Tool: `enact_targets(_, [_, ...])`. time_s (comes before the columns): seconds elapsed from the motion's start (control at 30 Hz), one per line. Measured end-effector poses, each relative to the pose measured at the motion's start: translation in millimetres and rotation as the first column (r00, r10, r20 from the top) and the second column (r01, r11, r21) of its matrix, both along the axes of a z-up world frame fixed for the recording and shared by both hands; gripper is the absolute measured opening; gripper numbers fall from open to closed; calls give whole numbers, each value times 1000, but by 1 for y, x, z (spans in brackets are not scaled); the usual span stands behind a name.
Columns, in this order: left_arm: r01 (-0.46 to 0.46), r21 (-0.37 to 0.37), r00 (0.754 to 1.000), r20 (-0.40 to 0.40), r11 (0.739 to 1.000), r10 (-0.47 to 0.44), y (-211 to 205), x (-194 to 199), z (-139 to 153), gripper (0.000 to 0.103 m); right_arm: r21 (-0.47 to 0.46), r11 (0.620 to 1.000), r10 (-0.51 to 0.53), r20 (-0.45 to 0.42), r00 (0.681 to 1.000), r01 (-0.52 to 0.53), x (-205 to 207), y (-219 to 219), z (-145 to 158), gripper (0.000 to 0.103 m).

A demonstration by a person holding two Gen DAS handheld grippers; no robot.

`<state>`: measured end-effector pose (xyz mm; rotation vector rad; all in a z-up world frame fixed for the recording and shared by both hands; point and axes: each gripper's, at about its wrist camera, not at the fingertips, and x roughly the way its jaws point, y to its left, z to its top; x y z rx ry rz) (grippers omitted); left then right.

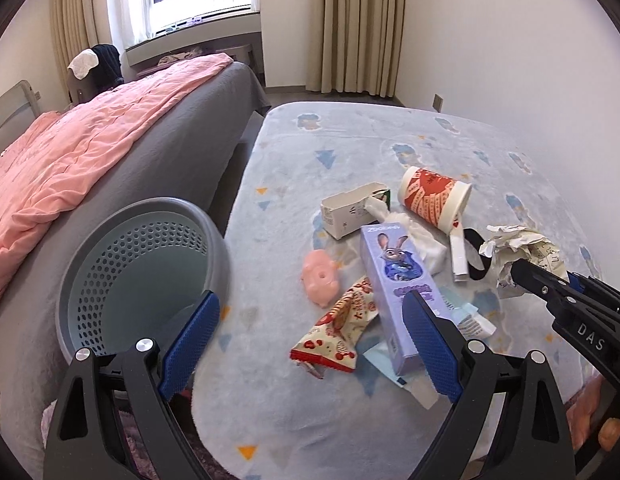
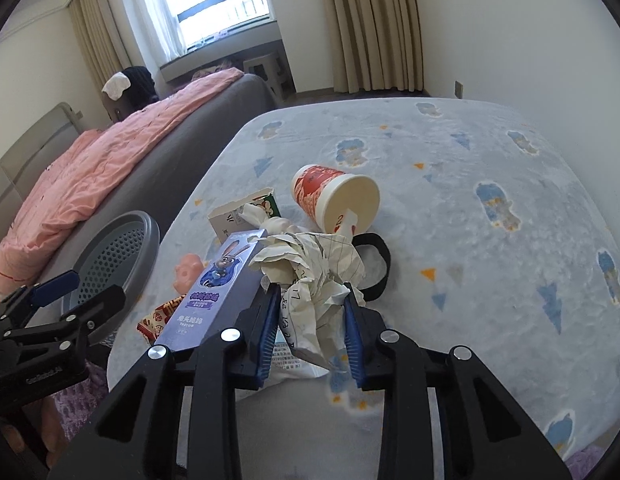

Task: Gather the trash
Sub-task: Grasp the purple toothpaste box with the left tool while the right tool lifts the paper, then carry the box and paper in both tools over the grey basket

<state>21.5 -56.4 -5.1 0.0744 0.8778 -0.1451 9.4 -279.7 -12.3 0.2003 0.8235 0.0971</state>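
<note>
Right gripper (image 2: 312, 312) is clamped on a crumpled paper wad (image 2: 314, 268); jaws narrow, blue pads pressing both sides, most of the wad bulging out ahead of the tips. In the left wrist view the same wad (image 1: 510, 248) sits at the tip of the right gripper (image 1: 514, 270), apparently just off the blanket (image 2: 470, 200).

Left gripper (image 1: 310, 332) is wide open and empty, nothing between the pads. The grey perforated bin (image 1: 141, 264) is just beside its left finger; the purple rabbit box (image 1: 402, 280) lies ahead of its right finger.

Rest of the trash lies ahead of the right gripper: red paper cup (image 2: 334, 196) on its side, white carton (image 2: 237, 216) with tissue stuffed in, snack wrapper (image 1: 338, 328), black strap loop (image 2: 374, 264) just beyond the wad. Pink toy (image 1: 320, 280) sits between box and bin; whether it counts as trash I cannot tell.

Risks:
- The wad is loose and springy, gripped only at its near end, so a fast swing toward the bin could let it slip or unfold and drop short.
- The bin is far to the right gripper's left, past the left gripper, so the path crosses it and they may collide.
- A trailing paper edge could snag the purple box or the strap.
- The bin looks tilted against the bed (image 1: 109, 140); a bump may tip it.
</note>
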Motion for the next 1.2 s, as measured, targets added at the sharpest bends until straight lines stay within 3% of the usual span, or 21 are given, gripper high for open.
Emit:
enact_targets(0.17, [45,-59,996,-77,997,-50,-21,17,-10,88,-12,999,-37,2,999,37,-12,-18,-2,30])
enact_targets(0.53, [65,-10,984,-164,998,-66,-56,44,-38,88,44,998,-34,-15,999,35,-14,-30,-23,30])
enact_targets(0.93, [112,21,978,-181,994,-106,-75,49,-54,87,87,996,-35,-19,999,37,-14,-37,-31,30])
enact_targets(1.0, [119,27,977,-181,993,-112,-77,50,-56,79,89,995,-34,-17,999,36,-14,-37,-32,30])
enact_targets(1.07, [125,24,973,-201,992,-117,-79,52,-60,60,88,995,-35,-18,999,37,-15,-37,-32,30])
enact_targets(1.13, [124,19,967,-225,992,-117,-79,55,-65,50,90,995,-37,-18,999,39,-15,-38,-32,30])
enact_targets(1.2, [120,11,967,-227,993,-115,-76,55,-67,48,90,995,-40,-17,999,41,-15,-37,-32,30])
